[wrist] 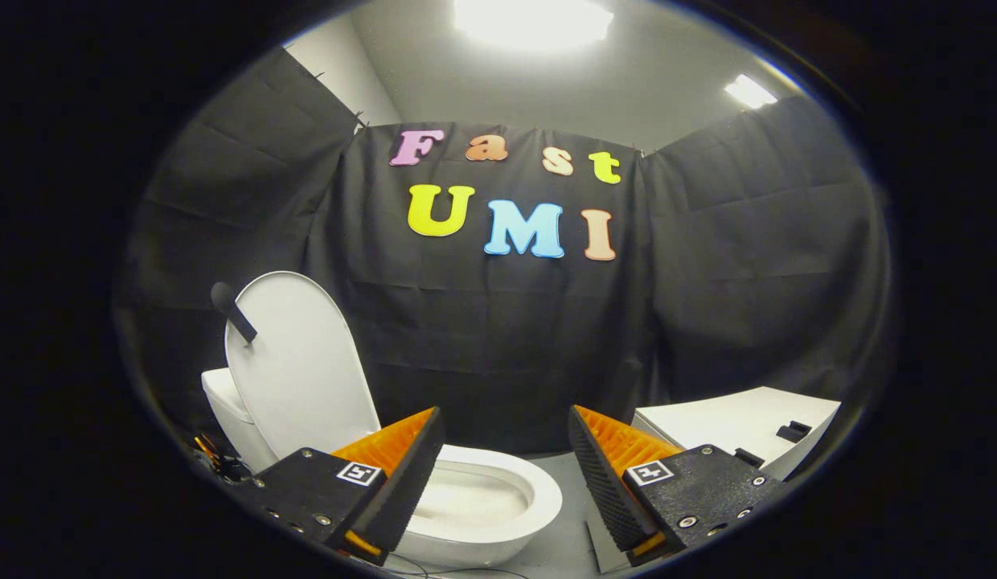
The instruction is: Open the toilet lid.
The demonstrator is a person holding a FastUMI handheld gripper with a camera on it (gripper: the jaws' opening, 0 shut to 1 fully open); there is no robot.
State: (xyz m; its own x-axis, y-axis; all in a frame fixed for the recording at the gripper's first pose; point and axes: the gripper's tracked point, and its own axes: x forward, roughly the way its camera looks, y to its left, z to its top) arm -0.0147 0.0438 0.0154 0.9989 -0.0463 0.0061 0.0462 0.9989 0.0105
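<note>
Black-draped booth — toilet lid [301, 362] stands upright, bowl [498, 498] exposed; tool [506, 474] gapes empty.

Recording booth arranged as a bathroom: black cloth walls [498, 338], a white toilet [482, 503] with raised lid [301, 370], a white cabinet [740, 422] beside it, ceiling light panels [531, 20] overhead.

The claw [506, 474] stands wide apart with nothing between its fingers; the gap ahead looks onto bare floor [567, 531] and the black cloth wall [498, 354]. Beyond the left finger the toilet bowl [539, 503] blocks the way, its lid [301, 374] standing upright against the tank [225, 406]. Beyond the right finger a white cabinet [732, 422] closes that side.
</note>
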